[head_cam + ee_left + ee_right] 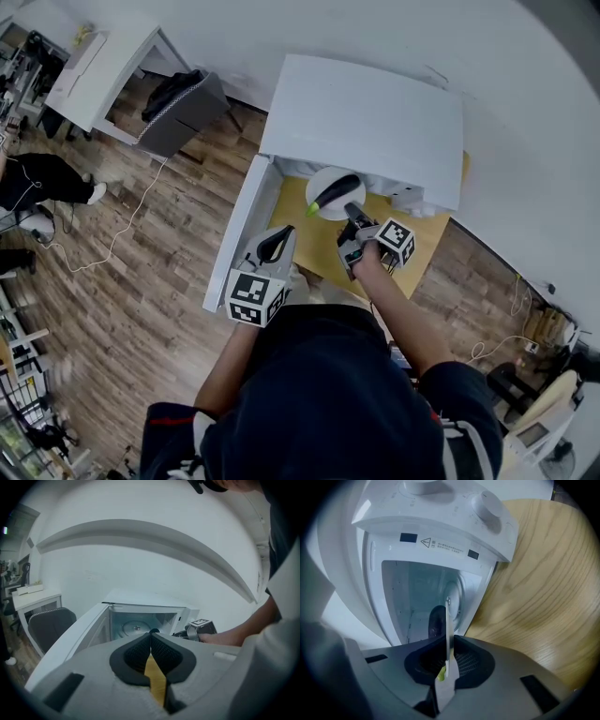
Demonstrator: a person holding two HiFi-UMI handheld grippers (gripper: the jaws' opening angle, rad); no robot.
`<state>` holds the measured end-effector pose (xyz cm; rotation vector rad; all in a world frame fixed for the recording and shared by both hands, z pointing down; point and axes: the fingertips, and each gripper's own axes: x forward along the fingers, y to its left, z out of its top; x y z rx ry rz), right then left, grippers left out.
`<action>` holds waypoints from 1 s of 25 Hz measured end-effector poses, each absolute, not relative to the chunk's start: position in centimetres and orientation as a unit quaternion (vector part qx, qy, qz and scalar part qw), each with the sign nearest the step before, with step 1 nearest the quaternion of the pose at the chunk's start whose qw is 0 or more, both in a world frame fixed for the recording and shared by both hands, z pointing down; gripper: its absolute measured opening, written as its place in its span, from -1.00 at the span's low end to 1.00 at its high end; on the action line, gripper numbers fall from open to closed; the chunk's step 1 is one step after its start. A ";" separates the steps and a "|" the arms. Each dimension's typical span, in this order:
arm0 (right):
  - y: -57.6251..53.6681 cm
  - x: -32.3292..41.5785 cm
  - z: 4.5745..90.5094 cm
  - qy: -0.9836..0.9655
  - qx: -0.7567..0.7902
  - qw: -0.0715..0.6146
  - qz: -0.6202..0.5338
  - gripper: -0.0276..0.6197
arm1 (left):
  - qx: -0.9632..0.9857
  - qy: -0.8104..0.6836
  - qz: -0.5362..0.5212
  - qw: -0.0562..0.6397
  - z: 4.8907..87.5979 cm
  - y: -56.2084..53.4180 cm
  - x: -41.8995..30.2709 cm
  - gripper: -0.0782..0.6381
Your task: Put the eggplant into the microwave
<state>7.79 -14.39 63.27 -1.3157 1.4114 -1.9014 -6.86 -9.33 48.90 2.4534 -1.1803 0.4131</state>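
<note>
Nearest the head camera we note the person's dark-clad shoulders [319, 394], both forearms reaching forward from them.

Left side: left gripper [275, 246] hangs by the swung-open microwave door [234, 239]. In its own view the pads are pressed together with nothing between them, only the table showing through the slit. Clenched and idle.

Centre: the microwave [366, 117] stands open on the yellow wooden table [314, 248]. A white plate [323, 178] sits at the mouth of the cavity, carried and not set down as far as we can judge. The eggplant [337, 189] lies across it, green stem end toward the door side.

Right side: right gripper [353, 217] is clamped on the near rim of the plate. Its own view shows the thin white edge pinched between the pads, a bit of green beside it, the dark eggplant beyond and the turntable behind that.

Risks, our judgement:
- The plate is held by one rim only, so the load may lever it down and slip it from the pads.
- Any tilt could let the eggplant roll off.
- The far rim could clip the cavity frame on entry.
- The left gripper is close enough to nudge the door.
</note>
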 end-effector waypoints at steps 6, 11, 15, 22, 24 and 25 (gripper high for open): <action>-15.0 8.0 64.3 0.500 -0.486 0.220 -0.682 -0.83 | 0.877 -0.412 0.151 0.197 49.4 -9.6 -7.1 -0.73; -15.2 8.2 64.8 0.495 -0.493 0.227 -0.678 -0.83 | 0.878 -0.406 0.156 0.201 49.9 -9.5 -7.1 -0.73; -15.4 8.3 65.2 0.489 -0.497 0.234 -0.678 -0.83 | 0.878 -0.404 0.157 0.204 50.2 -9.2 -7.0 -0.73; -15.6 8.0 65.8 0.487 -0.501 0.236 -0.675 -0.83 | 0.877 -0.405 0.157 0.207 50.4 -9.1 -7.3 -0.73; -15.8 8.0 65.9 0.485 -0.502 0.239 -0.675 -0.83 | 0.876 -0.406 0.158 0.208 50.5 -9.1 -7.3 -0.73; -15.9 8.0 66.1 0.485 -0.502 0.240 -0.675 -0.83 | 0.875 -0.407 0.158 0.208 50.5 -9.1 -7.3 -0.73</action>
